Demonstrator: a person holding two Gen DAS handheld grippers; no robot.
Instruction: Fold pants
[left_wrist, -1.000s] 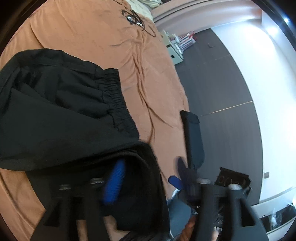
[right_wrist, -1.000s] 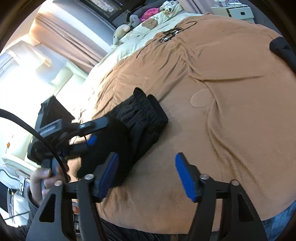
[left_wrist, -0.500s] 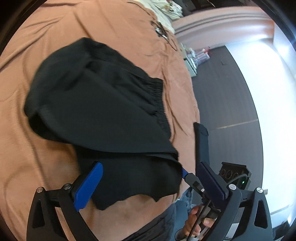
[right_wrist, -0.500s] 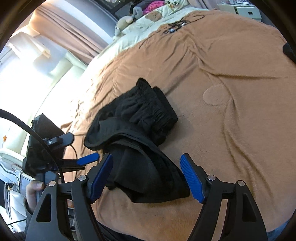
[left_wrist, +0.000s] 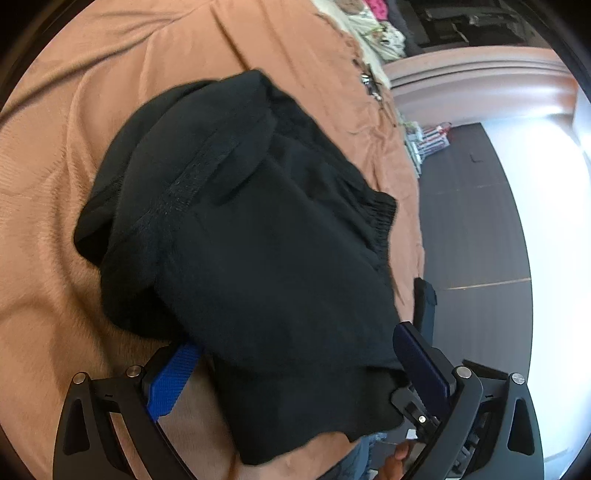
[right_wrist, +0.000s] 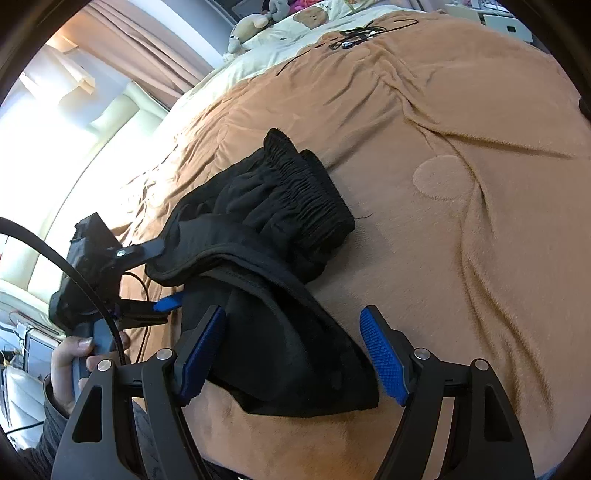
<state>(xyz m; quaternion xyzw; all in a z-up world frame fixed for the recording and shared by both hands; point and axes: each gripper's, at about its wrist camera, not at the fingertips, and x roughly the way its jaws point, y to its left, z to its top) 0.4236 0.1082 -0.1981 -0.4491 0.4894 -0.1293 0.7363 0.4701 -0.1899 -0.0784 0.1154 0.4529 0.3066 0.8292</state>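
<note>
Both claws let go in the last second: left claw (left_wrist: 291, 373) and right claw (right_wrist: 291, 354) now gape wide around the pants (right_wrist: 273, 280), which lie bundled on the bed (right_wrist: 461, 258). Fold looks done, edges still lumpy.

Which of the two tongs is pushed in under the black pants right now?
The left tongs: the folded pants lie between its open fingers. The right tongs hangs open above the near end, touching nothing.

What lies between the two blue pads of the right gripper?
In the right wrist view, the black pants lie between the open right gripper pads on the brown blanket.
</note>
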